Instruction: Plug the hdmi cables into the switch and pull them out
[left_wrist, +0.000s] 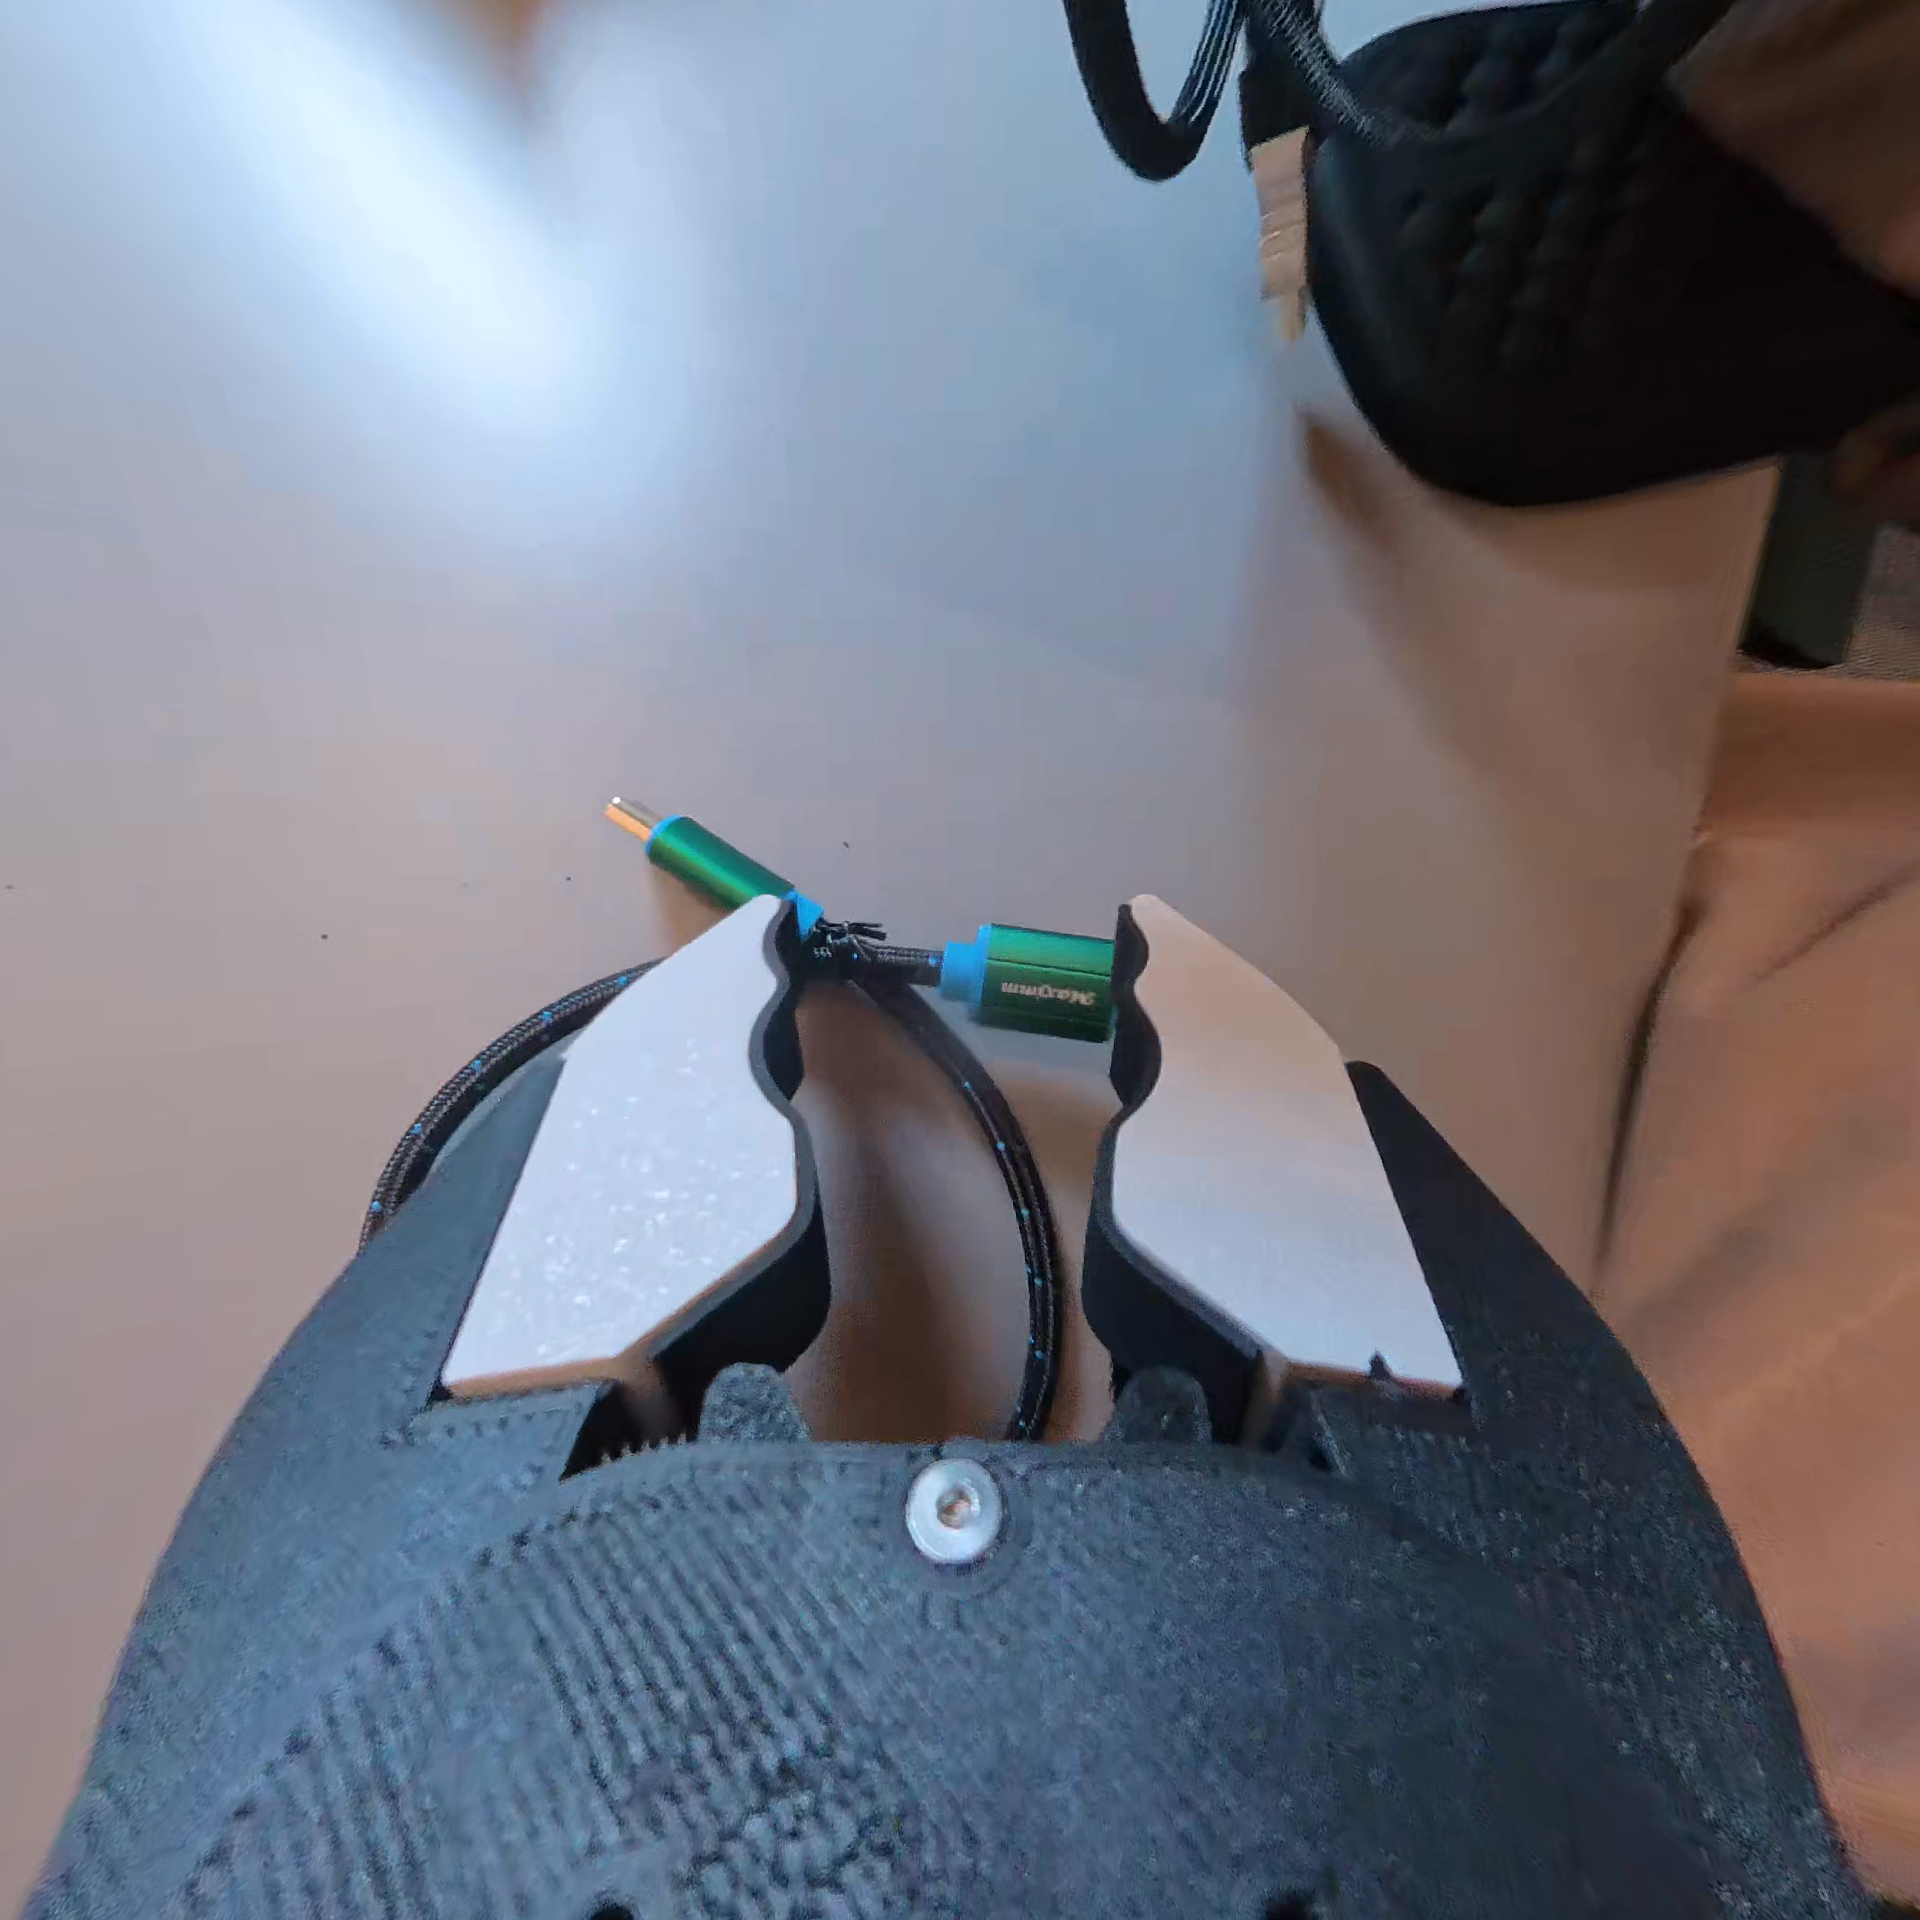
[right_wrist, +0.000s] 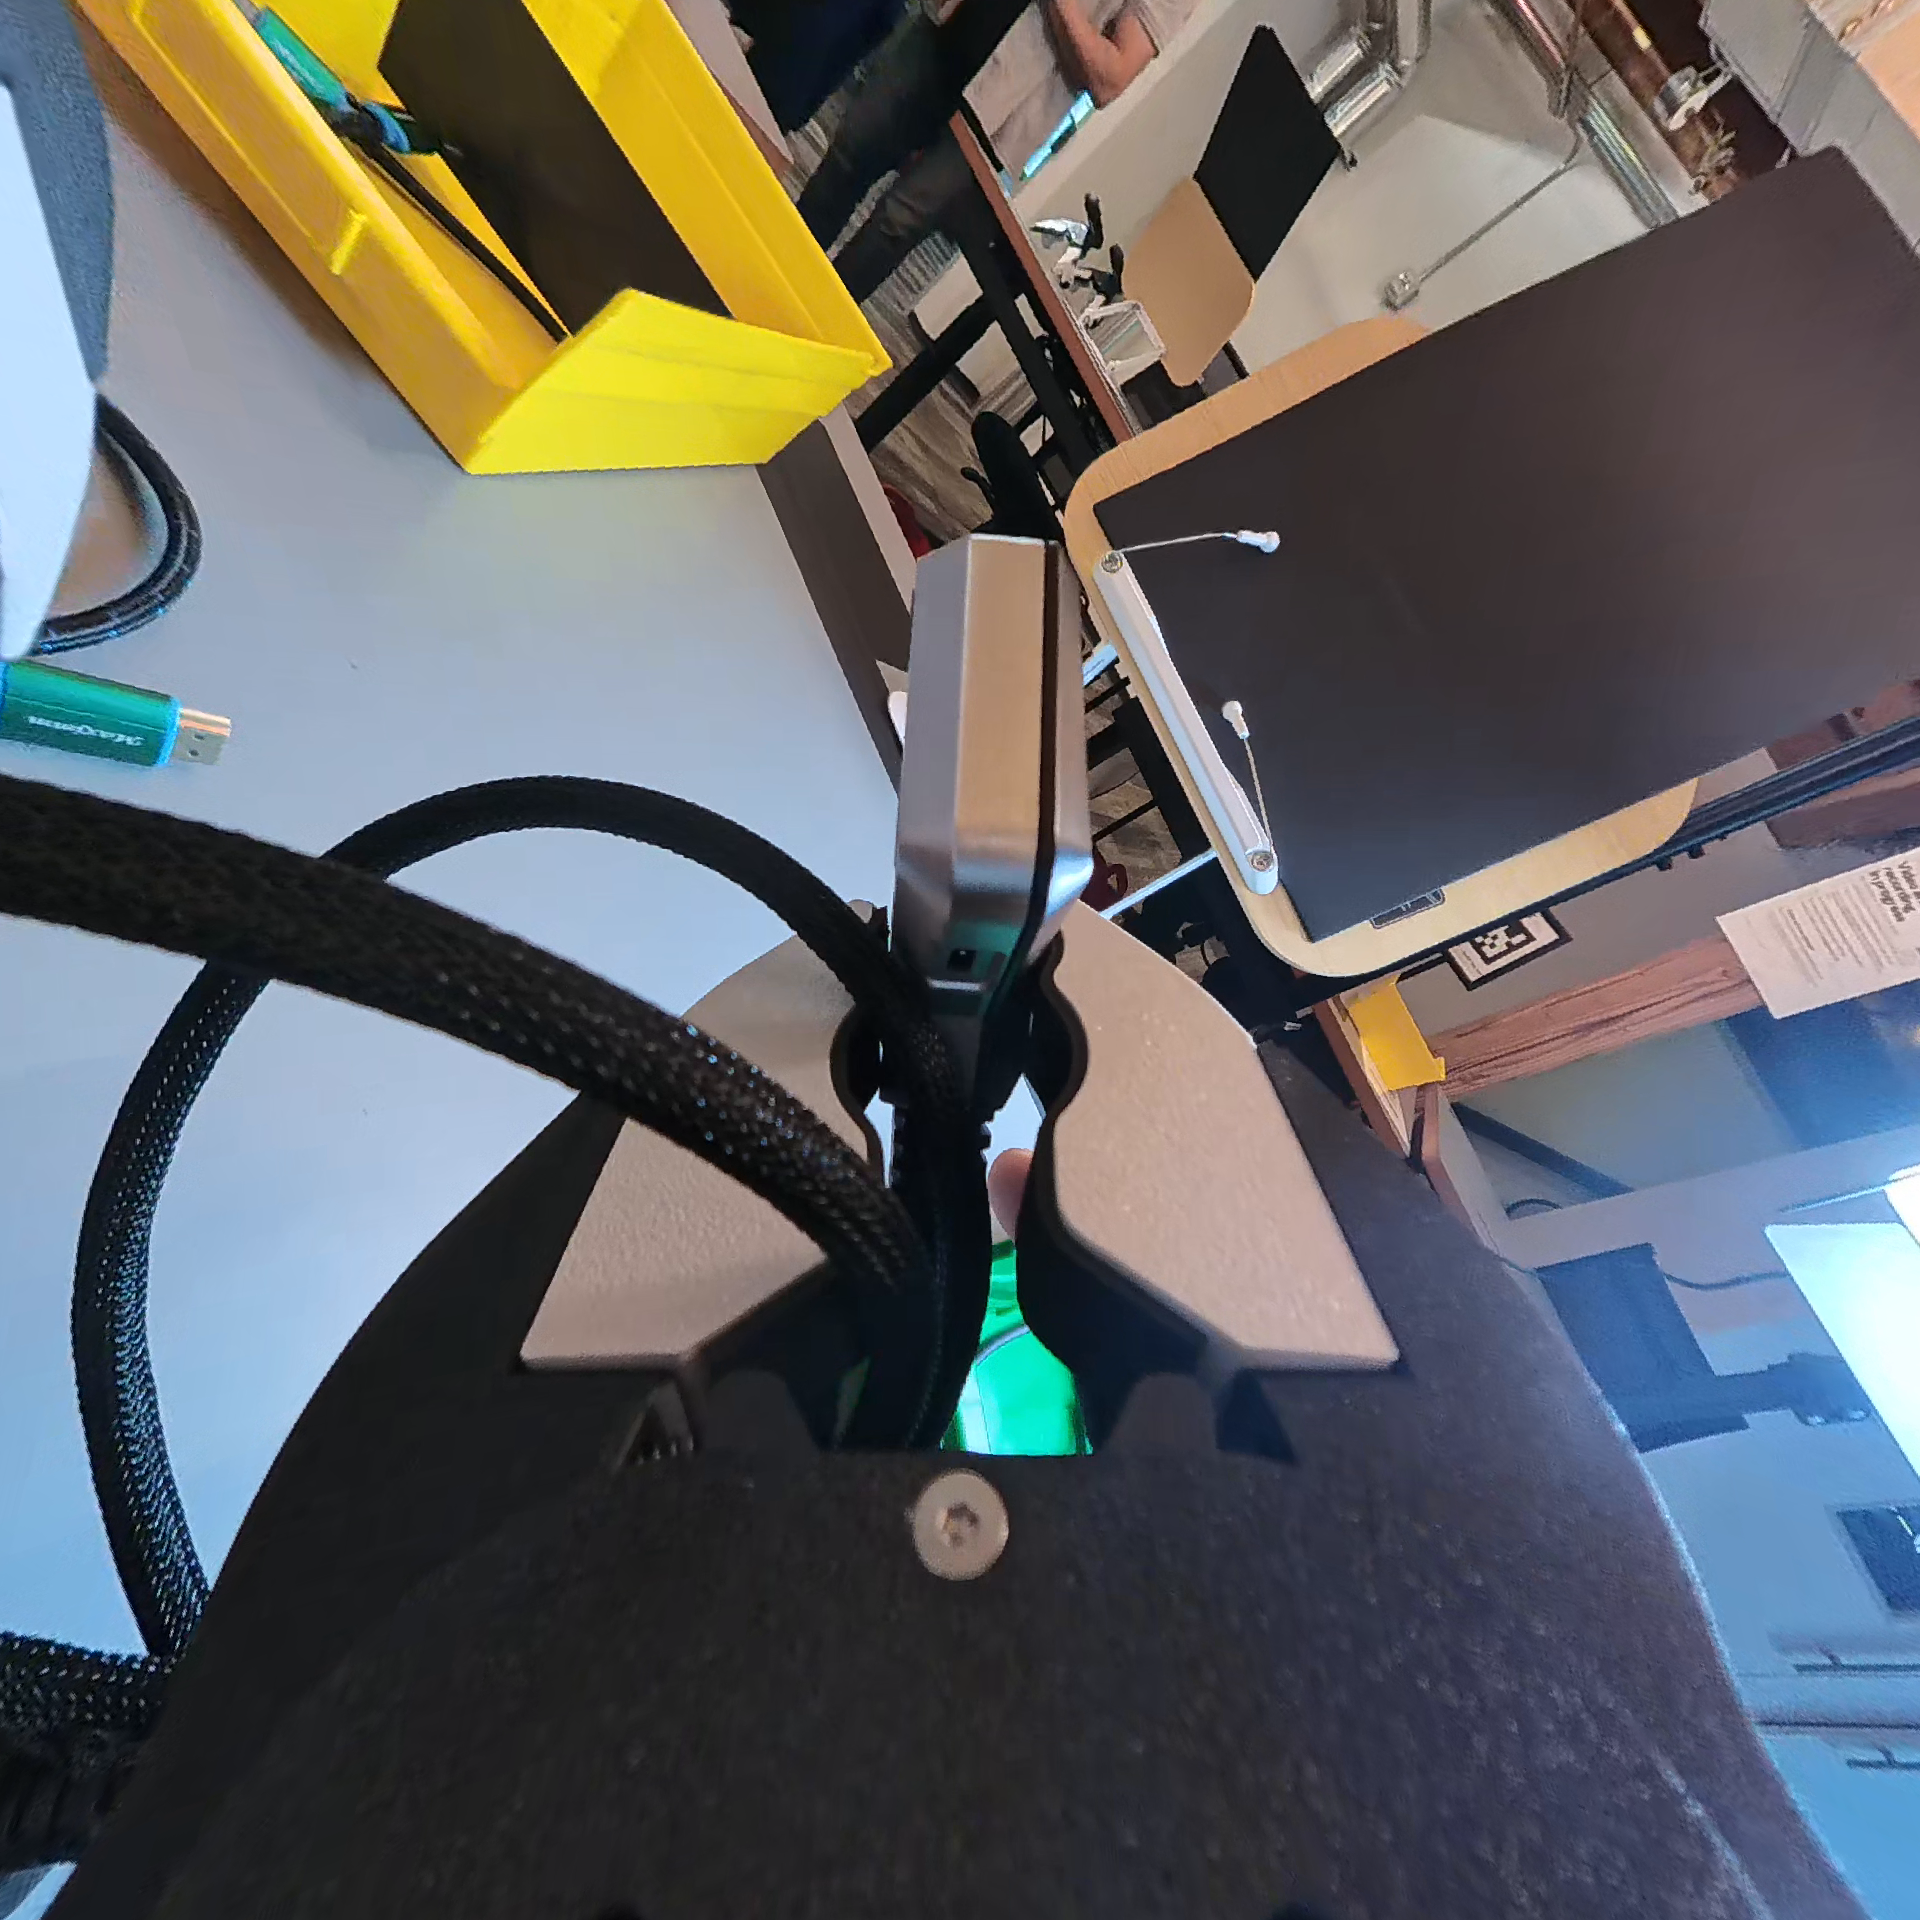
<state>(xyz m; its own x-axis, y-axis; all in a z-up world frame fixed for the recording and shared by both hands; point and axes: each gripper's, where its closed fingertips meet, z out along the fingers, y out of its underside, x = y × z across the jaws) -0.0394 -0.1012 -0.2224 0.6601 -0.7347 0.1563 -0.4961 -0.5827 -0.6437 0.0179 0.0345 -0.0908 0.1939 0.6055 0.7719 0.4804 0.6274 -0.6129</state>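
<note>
In the left wrist view my left gripper (left_wrist: 951, 920) is open just above the table. Two green HDMI plugs lie at its fingertips: one with a gold tip (left_wrist: 707, 862) by the left finger, one (left_wrist: 1039, 982) against the right finger. Their braided cable (left_wrist: 1023, 1195) loops back between the fingers. My right gripper (right_wrist: 971, 966) is shut on the lower end of the grey metal switch (right_wrist: 987, 727) and holds it upright above the table edge. Thick black braided cables (right_wrist: 520, 987) run from the switch's lower end. A green plug (right_wrist: 94, 717) also shows at the left of this view.
A yellow bin (right_wrist: 675, 395) with a green plug and a black cable in it stands at the back of the grey table (right_wrist: 468, 623). The table edge runs just right of the switch. The black right gripper (left_wrist: 1558, 260) hangs at the top right of the left wrist view. About 20 cm separates my left fingertips from my right.
</note>
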